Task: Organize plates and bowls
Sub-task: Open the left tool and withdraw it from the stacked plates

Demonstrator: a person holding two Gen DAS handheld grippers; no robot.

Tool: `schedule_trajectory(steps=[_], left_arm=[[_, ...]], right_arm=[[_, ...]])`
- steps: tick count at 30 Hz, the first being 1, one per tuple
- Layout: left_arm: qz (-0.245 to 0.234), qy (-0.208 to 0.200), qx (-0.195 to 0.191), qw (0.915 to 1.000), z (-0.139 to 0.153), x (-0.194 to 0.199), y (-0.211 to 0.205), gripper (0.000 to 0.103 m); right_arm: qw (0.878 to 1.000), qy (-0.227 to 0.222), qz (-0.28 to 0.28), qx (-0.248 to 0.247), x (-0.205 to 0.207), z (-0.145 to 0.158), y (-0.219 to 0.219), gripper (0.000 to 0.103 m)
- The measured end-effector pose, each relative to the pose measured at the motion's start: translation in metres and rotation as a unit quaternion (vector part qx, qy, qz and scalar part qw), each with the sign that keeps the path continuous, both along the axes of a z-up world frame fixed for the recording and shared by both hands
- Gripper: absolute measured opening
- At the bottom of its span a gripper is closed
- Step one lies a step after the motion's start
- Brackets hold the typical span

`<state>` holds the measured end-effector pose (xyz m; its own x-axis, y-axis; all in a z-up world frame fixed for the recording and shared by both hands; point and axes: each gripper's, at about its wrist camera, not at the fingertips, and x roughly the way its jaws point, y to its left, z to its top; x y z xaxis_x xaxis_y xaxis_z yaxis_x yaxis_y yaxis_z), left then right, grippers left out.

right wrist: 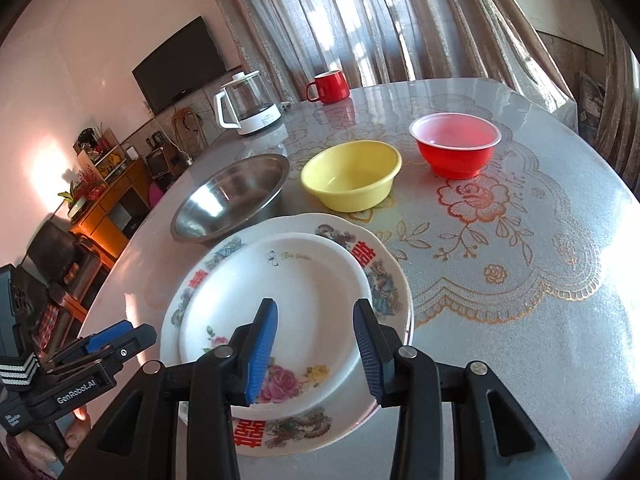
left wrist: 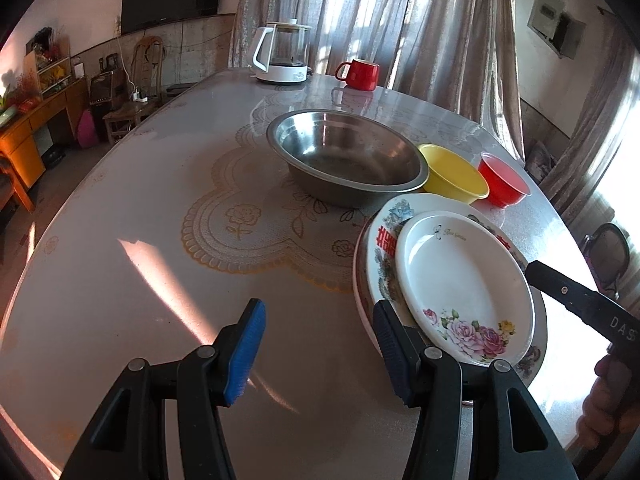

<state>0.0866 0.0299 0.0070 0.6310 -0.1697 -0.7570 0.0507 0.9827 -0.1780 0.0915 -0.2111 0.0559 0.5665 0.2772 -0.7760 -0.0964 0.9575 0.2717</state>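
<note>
A small white plate with pink roses lies flat on a larger patterned plate with red characters. My right gripper hovers over the small plate's near rim, jaws apart, pads not pressing on it. My left gripper is open over bare table, its right finger just left of the plate stack. Behind the stack stand a steel bowl, a yellow bowl and a red bowl, all upright and apart. The small plate shows whole in the left wrist view.
A glass kettle on a white base and a red mug stand at the table's far edge by the curtains. The lace-patterned tabletop stretches right of the plates. A hand holds the right gripper's handle.
</note>
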Motion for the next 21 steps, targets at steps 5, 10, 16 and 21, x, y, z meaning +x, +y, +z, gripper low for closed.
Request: schedule_trajectory(steps=[5, 10, 16, 21], left_arm=[[0.017, 0.001, -0.001, 0.9999, -0.002, 0.002, 0.009, 0.067], [0.028, 0.006, -0.003, 0.9996, -0.005, 0.005, 0.016, 0.072], [0.037, 0.015, 0.005, 0.9992, -0.008, 0.011, 0.019, 0.072], [0.040, 0.022, 0.004, 0.9989, -0.010, 0.016, 0.023, 0.073]], right_arm=[[1.000, 0.006, 0.017, 0.016, 0.011, 0.001, 0.010, 0.040], [0.999, 0.012, 0.026, 0.030, 0.021, 0.001, 0.017, 0.040], [0.998, 0.017, 0.038, 0.039, 0.032, 0.000, 0.025, 0.040], [0.998, 0.022, 0.043, 0.044, 0.041, -0.001, 0.030, 0.041]])
